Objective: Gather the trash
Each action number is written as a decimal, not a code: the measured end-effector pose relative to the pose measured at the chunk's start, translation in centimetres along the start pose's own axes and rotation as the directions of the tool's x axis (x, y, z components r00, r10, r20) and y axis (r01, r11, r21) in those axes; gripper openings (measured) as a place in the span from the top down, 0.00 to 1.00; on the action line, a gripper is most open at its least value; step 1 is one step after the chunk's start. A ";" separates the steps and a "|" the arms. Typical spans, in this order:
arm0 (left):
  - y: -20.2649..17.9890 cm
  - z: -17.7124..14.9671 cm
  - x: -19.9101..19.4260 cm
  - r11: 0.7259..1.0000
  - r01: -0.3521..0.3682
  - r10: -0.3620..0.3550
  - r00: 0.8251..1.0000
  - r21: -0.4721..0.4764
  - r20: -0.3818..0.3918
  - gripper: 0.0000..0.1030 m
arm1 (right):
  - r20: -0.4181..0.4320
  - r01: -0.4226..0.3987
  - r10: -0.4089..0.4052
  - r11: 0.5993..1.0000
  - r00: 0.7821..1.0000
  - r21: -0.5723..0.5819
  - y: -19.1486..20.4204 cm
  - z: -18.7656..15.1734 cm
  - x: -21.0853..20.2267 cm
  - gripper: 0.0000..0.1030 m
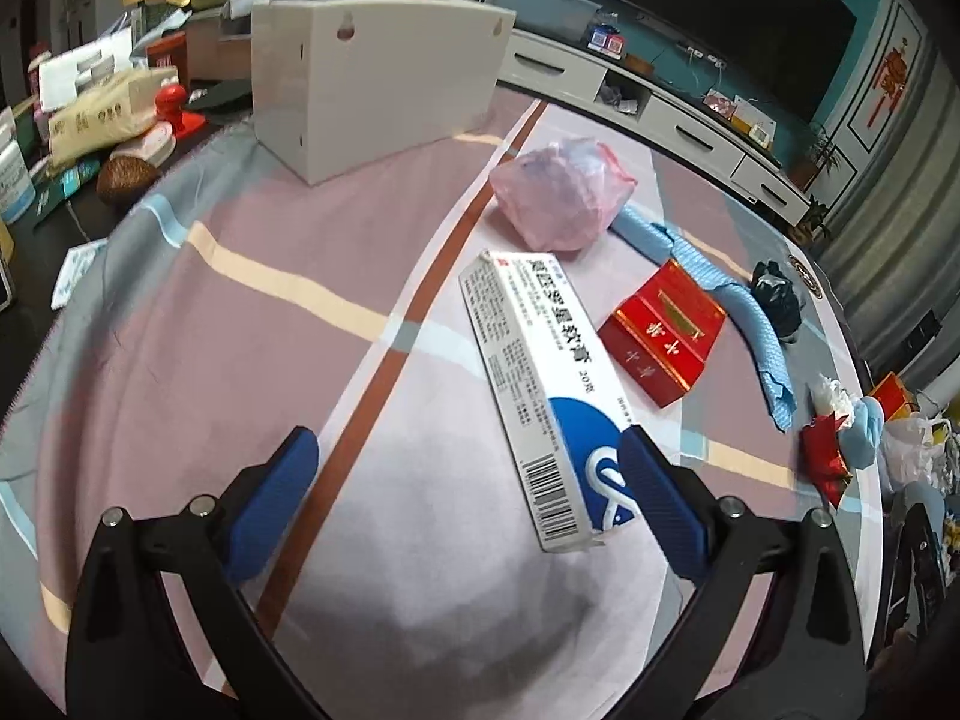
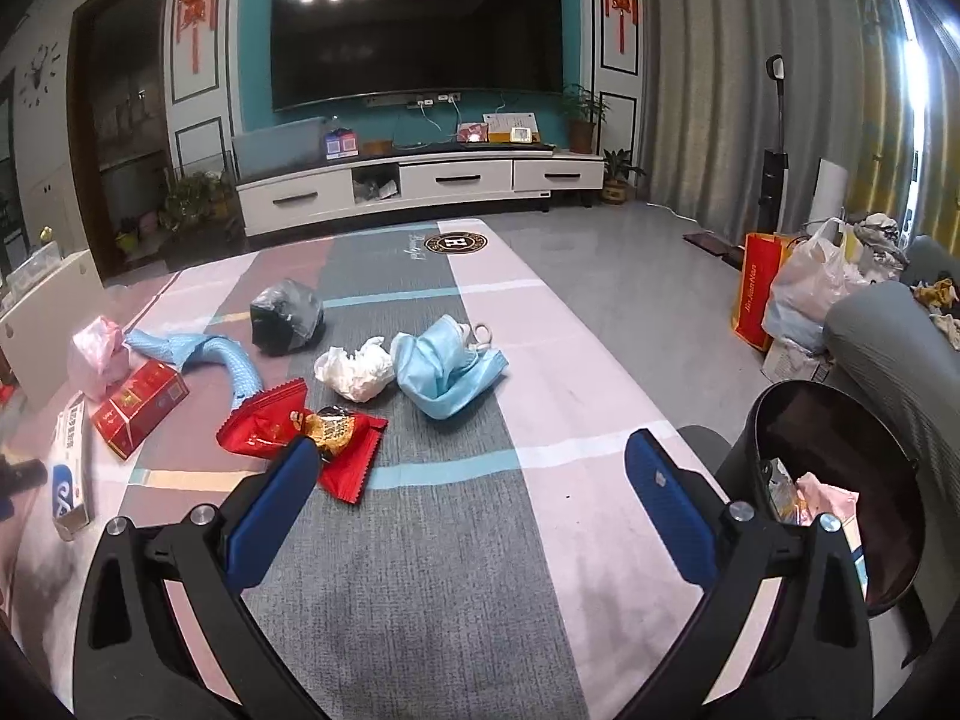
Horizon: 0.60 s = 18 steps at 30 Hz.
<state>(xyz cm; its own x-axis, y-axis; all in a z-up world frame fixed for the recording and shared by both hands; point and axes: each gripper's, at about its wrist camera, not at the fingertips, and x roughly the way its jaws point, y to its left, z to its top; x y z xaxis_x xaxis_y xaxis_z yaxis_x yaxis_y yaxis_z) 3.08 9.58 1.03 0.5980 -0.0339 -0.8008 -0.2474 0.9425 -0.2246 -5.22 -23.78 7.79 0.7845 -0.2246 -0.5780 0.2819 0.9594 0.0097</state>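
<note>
Bin holds a few scraps; approx. eight bits left on table, incl. ointment box. Both my fingers spread, empty.

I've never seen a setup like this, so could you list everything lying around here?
ointment box: 1, white and blue, near table edge, between the left tongs' fingers
red carton: 1, red with gold, right of the ointment box
pink bag: 1, pink, crumpled, behind the carton
blue cloth strip: 1, light blue, beside the carton
black bag: 1, dark, mid-table
white tissue: 1, crumpled, centre
face mask: 1, light blue, right of the tissue
snack wrapper: 1, red, torn open
white box: 1, far side
bin: 1, dark, right, trash inside
tablecloth: 1, pink, grey, striped
left tongs: open
right tongs: open, holding nothing
</note>
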 end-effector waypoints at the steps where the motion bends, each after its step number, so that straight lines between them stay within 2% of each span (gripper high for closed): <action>1: 0.0 0.0 0.1 1.000 -0.003 0.003 1.000 -0.002 0.000 0.04 | -0.008 0.004 -0.004 1.000 1.000 0.005 -0.1 -0.1 0.2 0.03; 5: -0.2 -0.2 0.5 1.000 -0.011 0.011 1.000 0.000 -0.001 0.07 | -0.035 -0.015 0.017 0.999 0.999 0.043 -0.5 -0.1 0.6 0.03; 9: -0.5 -0.3 1.0 1.000 0.001 -0.001 1.000 0.001 -0.017 0.15 | -0.047 -0.039 0.042 0.998 0.998 0.056 -0.5 -0.1 0.7 0.03; 13: -0.8 0.2 1.0 0.998 0.055 -0.056 0.998 -0.022 -0.014 0.22 | -0.080 -0.035 0.037 0.999 0.996 0.031 0.4 -0.1 1.3 0.03; 18: -1.8 0.8 1.3 0.996 0.086 -0.086 0.996 -0.013 0.007 0.22 | -0.104 -0.102 0.103 0.995 0.989 0.010 2.7 1.4 2.1 0.03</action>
<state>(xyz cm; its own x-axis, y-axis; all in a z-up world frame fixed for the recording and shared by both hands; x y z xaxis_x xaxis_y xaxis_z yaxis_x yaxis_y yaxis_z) 4.88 8.05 0.85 0.6226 -0.1121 -0.7745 -0.2054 0.9316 -0.3000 -2.04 -21.93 7.73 0.7477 -0.1060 -0.6555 0.2054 0.9757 0.0766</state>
